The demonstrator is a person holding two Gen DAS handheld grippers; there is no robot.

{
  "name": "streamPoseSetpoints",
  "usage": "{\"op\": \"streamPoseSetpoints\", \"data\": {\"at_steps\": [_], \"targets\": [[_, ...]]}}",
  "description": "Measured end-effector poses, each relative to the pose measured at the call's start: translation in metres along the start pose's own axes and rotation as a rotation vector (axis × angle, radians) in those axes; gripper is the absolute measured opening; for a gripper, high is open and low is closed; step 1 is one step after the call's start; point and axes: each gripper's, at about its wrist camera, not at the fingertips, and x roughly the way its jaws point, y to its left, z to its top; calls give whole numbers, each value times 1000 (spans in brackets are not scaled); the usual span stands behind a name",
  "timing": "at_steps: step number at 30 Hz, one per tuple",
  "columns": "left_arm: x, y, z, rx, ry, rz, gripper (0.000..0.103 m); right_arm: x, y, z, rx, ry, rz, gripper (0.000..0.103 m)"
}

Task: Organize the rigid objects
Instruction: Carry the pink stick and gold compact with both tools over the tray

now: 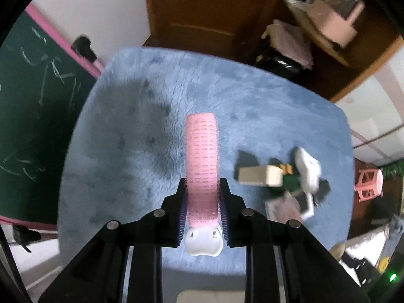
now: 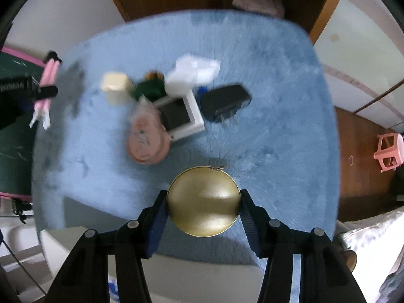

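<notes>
So the left gripper (image 1: 202,197) is pinching a pink hair roller (image 1: 202,166) with a white clip end, held up over the fuzzy blue mat (image 1: 121,136), roller pointing away from the camera. The right gripper (image 2: 203,202) is clamped on a round brass-colored disc (image 2: 203,202), one pad on each side of its rim, also above the mat. Mid-mat there's a blurry pile: a cream box (image 2: 115,87), something green (image 2: 150,88), a white frame with a dark screen (image 2: 180,116), a pinkish bagged thing (image 2: 146,139) and a black charger (image 2: 224,99). A pink stool (image 2: 388,151) sits off on the floor.
</notes>
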Motion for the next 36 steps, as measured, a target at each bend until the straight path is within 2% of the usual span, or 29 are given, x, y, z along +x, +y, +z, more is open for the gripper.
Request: {"op": "streamPoseSetpoints", "data": {"at_steps": [4,8,11,16,24,36], "targets": [[-45,-6,-14,57,-38,-41,24,-49,1,-12,-11,-93,21,55],[-91,-13,-41,119,-77,-75,24,-97,1,-22,-35,-184,35,55],[-117,-18,-64,161,-98,-102,24,-127,0,-42,-51,-235,52,55],[-138,-25,-105,211,-89,-138,25,-164,5,-70,-76,-300,61,55],[-132,-37,-167,256,-28,-190,25,-180,8,-115,-95,-322,66,55],[-66,-67,-266,406,138,-194,25,-127,-8,-161,-4,-182,89,55]]}}
